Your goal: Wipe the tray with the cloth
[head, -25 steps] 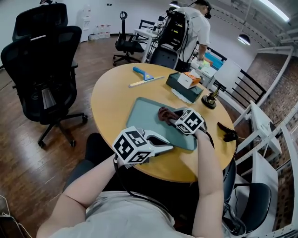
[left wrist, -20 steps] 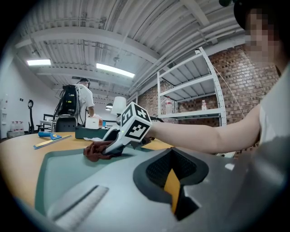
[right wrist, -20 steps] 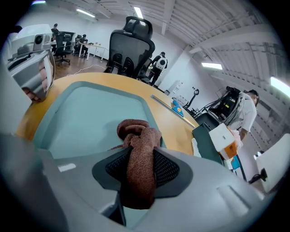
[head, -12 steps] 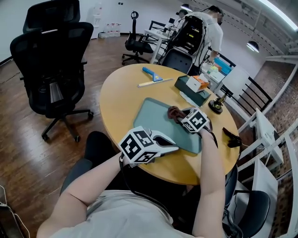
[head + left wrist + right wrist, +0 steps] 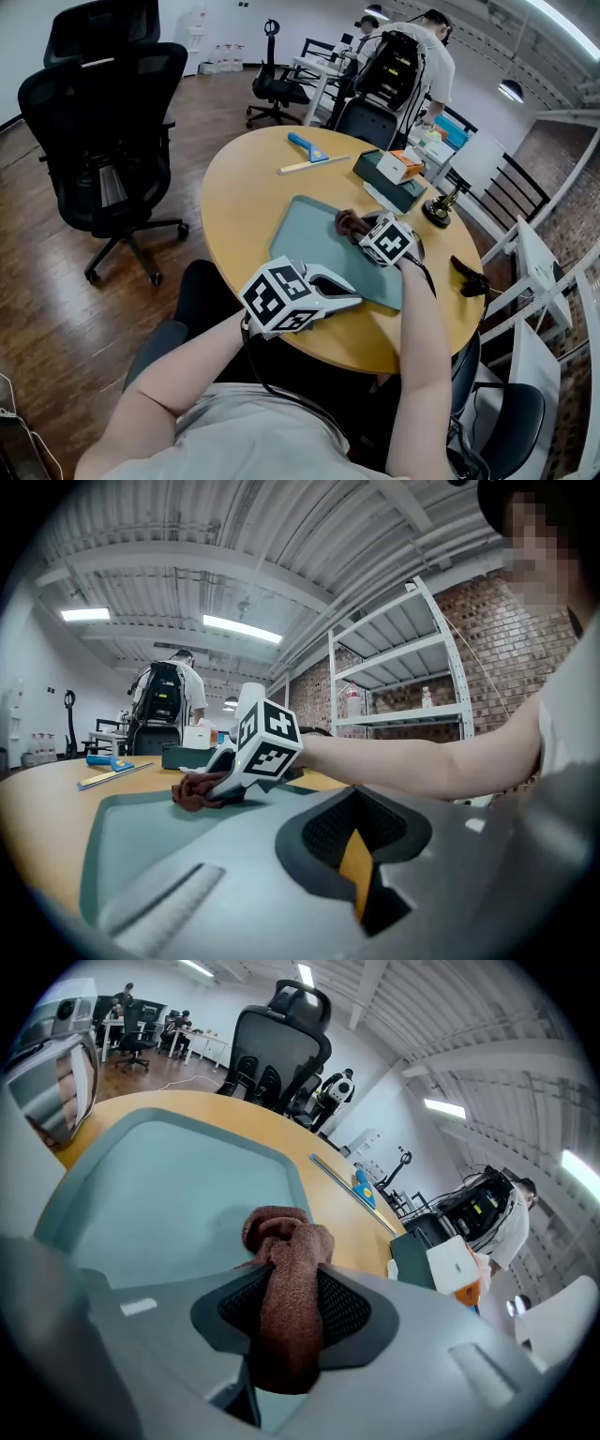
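Now, head view: my right gripper (image 5: pixel 361 232) holds the cloth (image 5: pixel 349 223) down on the far right part of the tray (image 5: pixel 300 234). My left gripper (image 5: pixel 354 298) sits at its near edge.
Left gripper view: jaws drawn together.
Right gripper view: jaws pinch the cloth.

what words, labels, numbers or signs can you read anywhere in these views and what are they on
No text can be read in any view.
left gripper: its cube shows only black and white square patterns, no letters or digits.
right gripper: the same on its cube.
white and orange box: print, if any, is too small to read.
cloth, tray: no label shows.
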